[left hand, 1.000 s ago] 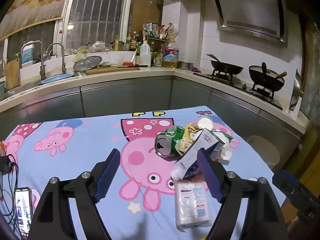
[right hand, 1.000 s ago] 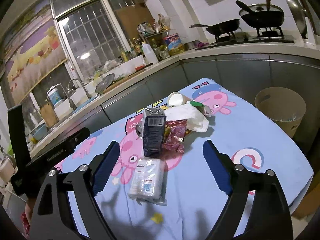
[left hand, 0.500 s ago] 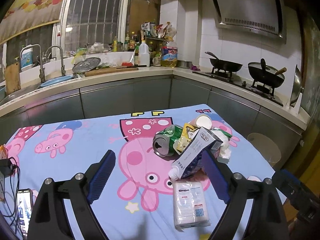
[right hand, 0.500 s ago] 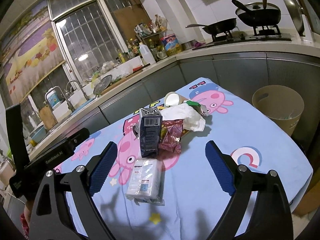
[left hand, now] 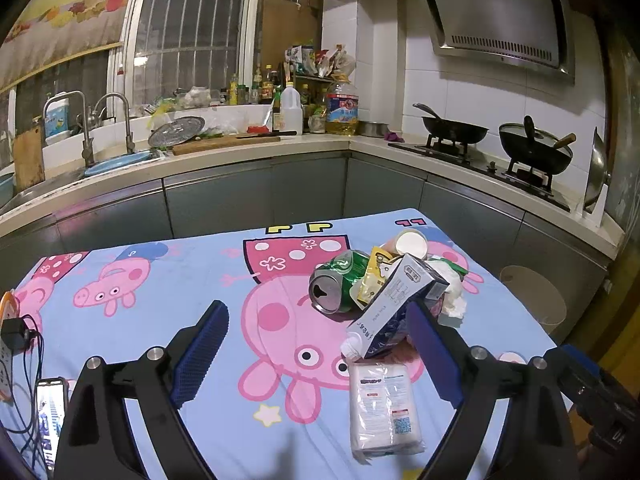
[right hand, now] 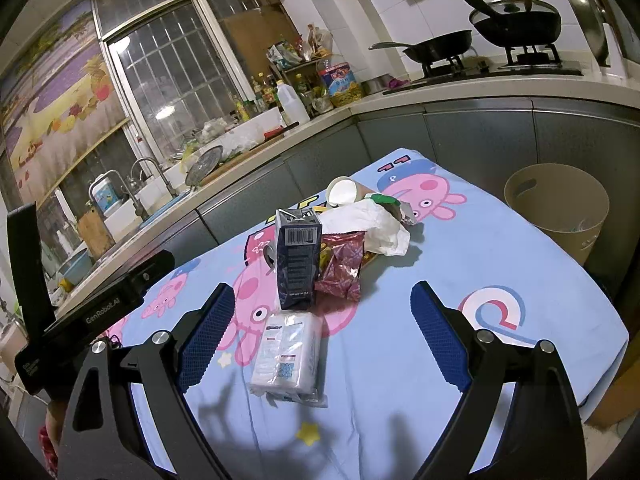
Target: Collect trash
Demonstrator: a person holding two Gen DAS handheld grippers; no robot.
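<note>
- Left gripper (left hand: 316, 354): wide open, holding nothing.
- Right gripper (right hand: 318, 336): wide open, holding nothing.
- Trash pile (right hand: 344, 236) on far right of table (right hand: 460, 264); tissue pack (right hand: 286, 354) nearest.
- Bin (right hand: 558, 210) right of table.

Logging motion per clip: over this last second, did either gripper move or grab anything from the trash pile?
Nothing was grabbed. Both the left gripper and right gripper stayed open and empty, drawing back and up slightly, so the pile sits a little lower in each view. The white plastic tissue pack, dark blue carton, crushed green can and beige bin lie unmoved.
</note>
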